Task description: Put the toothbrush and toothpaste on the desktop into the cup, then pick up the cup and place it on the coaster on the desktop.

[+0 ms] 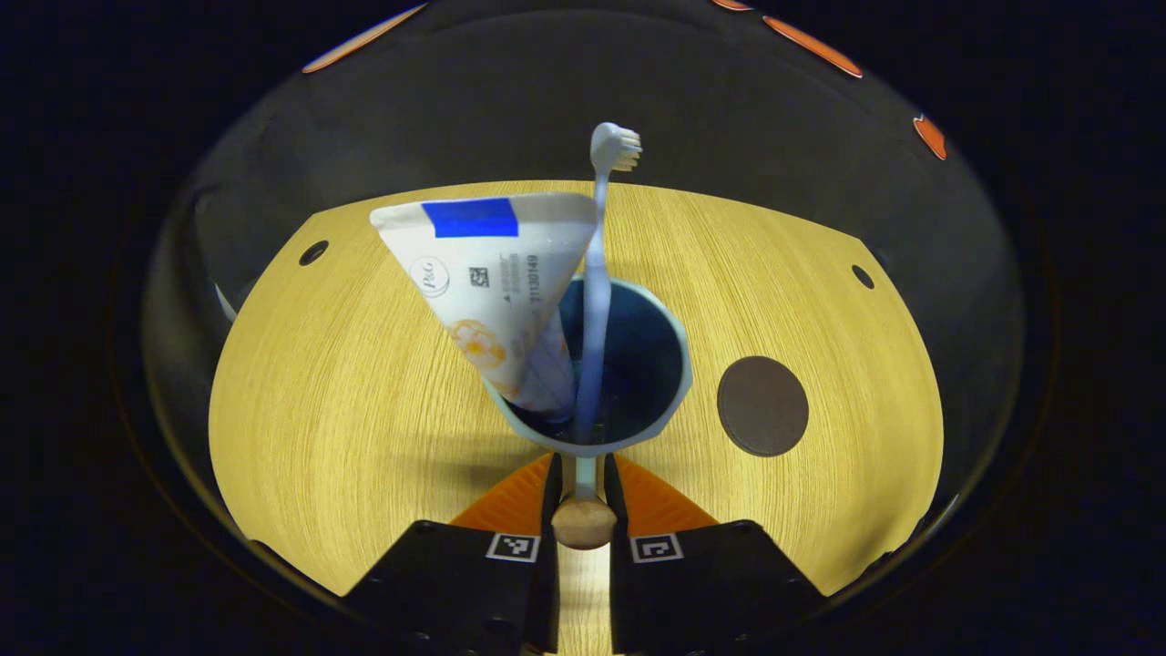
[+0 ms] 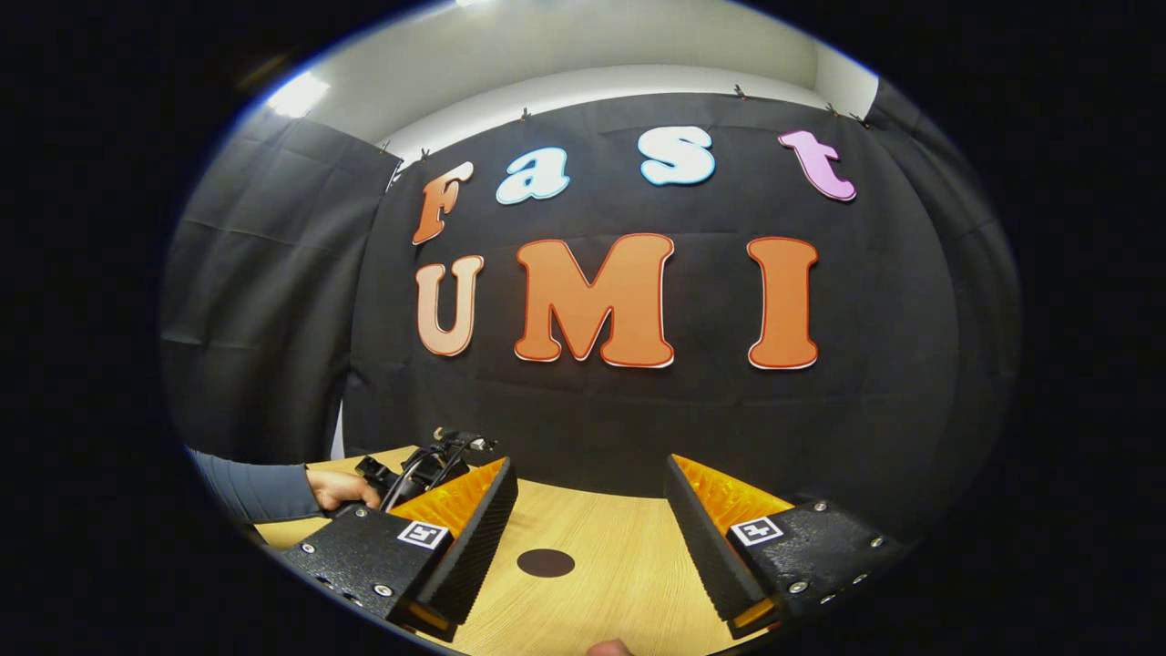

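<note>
A blue cup (image 1: 638, 364) stands near the middle of the wooden desktop (image 1: 346, 401) in the left gripper view. A white toothpaste tube (image 1: 496, 282) and a pale toothbrush (image 1: 597, 273) stand inside it, leaning on the rim, brush head up. My left gripper (image 1: 580, 469) is shut on the cup's thin handle (image 1: 583, 510), which ends in a wooden knob. A round dark brown coaster (image 1: 762, 405) lies flat just right of the cup. In the right gripper view my right gripper (image 2: 592, 547) hangs open over the desktop with nothing between its fingers, the coaster (image 2: 546, 562) ahead of it.
A person's hand (image 2: 339, 487) and grey sleeve (image 2: 255, 487) hold the other gripper (image 2: 428, 460) at the left of the right gripper view. Two small round holes (image 1: 312, 252) (image 1: 862, 276) sit near the desktop's far corners. Black cloth walls close off the far edge.
</note>
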`<state>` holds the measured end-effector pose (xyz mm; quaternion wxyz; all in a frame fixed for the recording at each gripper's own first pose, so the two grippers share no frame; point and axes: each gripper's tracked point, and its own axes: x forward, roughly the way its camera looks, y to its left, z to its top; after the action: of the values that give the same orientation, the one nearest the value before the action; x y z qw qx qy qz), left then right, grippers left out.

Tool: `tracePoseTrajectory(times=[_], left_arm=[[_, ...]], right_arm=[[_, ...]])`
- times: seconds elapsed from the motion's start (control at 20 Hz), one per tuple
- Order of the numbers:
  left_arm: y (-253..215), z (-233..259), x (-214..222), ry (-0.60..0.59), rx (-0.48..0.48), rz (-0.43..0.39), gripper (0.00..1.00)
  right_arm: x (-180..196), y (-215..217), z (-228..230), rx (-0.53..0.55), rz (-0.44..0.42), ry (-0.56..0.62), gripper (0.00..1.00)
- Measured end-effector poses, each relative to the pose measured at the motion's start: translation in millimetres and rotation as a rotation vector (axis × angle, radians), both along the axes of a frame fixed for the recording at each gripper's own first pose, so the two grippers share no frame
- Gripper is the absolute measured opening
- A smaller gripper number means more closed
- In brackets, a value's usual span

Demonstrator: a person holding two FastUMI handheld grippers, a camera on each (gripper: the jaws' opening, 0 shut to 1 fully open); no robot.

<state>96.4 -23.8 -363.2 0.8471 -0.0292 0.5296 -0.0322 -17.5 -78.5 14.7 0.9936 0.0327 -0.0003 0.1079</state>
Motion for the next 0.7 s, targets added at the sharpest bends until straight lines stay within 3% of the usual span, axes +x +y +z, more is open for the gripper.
tracePoseTrajectory(times=[0.25,0.7], left_arm=[[0.7,3.7,4.1,-0.058,-0.011,-0.016,0.22],[-8.4,5.6,6.9,-0.102,-0.028,-0.140,0.21]], right_arm=[[-2.0,-2.3,-4.5,0.069,0.010,0.025,0.97],[-11.6,-23.7,-19.4,0.096,-0.032,0.047,0.97]])
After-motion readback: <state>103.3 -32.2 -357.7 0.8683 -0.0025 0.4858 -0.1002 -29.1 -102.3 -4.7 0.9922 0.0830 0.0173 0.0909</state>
